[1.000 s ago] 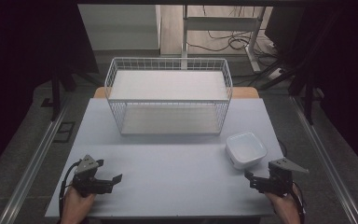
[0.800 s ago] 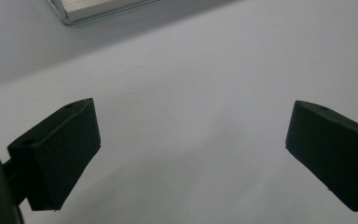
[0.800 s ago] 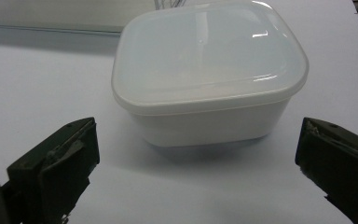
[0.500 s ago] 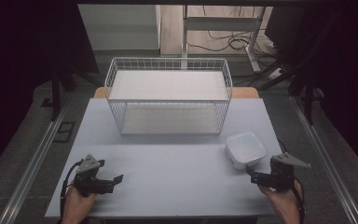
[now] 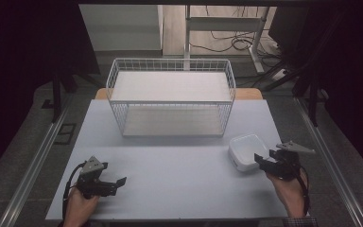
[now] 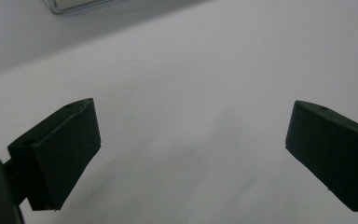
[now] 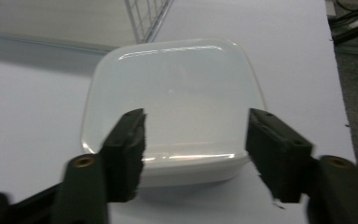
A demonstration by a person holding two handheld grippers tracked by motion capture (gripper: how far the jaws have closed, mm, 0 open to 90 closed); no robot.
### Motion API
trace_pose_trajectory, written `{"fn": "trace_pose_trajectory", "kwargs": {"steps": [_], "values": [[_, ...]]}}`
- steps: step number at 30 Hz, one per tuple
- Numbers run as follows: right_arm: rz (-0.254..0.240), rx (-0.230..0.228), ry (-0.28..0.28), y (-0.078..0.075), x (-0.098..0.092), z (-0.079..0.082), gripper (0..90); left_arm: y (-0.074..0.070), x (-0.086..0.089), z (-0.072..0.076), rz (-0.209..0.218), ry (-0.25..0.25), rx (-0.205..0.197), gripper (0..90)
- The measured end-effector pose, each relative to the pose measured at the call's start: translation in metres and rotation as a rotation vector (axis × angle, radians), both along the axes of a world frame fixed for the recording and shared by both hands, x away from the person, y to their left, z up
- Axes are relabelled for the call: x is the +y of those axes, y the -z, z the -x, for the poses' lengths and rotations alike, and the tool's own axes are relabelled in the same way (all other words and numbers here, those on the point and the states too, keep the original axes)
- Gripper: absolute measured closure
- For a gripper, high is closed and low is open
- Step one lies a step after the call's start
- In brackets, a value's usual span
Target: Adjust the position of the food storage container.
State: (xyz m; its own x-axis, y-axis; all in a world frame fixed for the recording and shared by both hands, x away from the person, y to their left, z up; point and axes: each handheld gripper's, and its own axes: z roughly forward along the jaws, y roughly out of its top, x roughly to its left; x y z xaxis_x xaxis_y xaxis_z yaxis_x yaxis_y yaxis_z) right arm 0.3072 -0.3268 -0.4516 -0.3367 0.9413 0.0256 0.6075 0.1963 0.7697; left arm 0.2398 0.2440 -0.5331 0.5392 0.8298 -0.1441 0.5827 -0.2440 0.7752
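- The step in hand looks like taking hold of the shallow, square, white translucent plastic container [image 7: 175,100] with the right gripper [image 5: 266,163]; its two black jaws have just been closing in, yet stand partly apart, with the container's near edge between and just ahead of them.
- In the right gripper view neither pad seems to press on the plastic yet, so I judge the grip not made. To do it well, bring the jaws over the near rim squarely and low, so that the pads meet the side wall rather than the rounded corner, then close gently: thin plastic may flex or skid on the smooth pale grey tabletop [image 5: 179,165].
- The container lies straight ahead of the right gripper's fingertips, touching or nearly so, on the table.
- Beyond the container, farther from the gripper, stands the white wire basket [image 5: 170,101].
- The left gripper [image 5: 115,183] rests well apart from the container, jaws wide open over bare table, holding nothing.
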Motion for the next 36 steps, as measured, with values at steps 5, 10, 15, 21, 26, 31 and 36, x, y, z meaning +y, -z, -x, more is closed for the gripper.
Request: {"fn": "trace_pose_trajectory", "kwargs": {"steps": [5,10,15,21,26,31,36], "values": [[0.003,0.004,-0.036,-0.005,-0.003,-0.014,62.2,0.0,0.0,0.0,0.006,-0.001,0.003,3.0],[0.036,0.024,-0.046,-0.01,-0.003,-0.034,83.8,0.001,0.0,-0.001,0.011,0.0,0.01,3.0],[0.064,0.019,-0.039,-0.017,-0.001,-0.05,89.2,0.001,0.001,-0.001,0.013,0.0,0.014,3.2],[0.09,0.001,0.008,-0.016,-0.012,-0.058,89.1,0.001,0.001,-0.001,0.018,0.002,0.022,3.3],[0.098,0.029,0.051,-0.002,-0.027,-0.061,89.1,0.001,0.001,-0.001,0.017,0.004,0.028,3.5],[0.086,0.062,0.056,0.011,-0.034,-0.065,89.1,0.001,-0.001,-0.001,0.013,0.012,0.037,3.8],[0.074,0.073,0.025,0.015,-0.03,-0.066,89.2,0.002,-0.002,-0.001,0.008,0.019,0.047,4.1]]}}
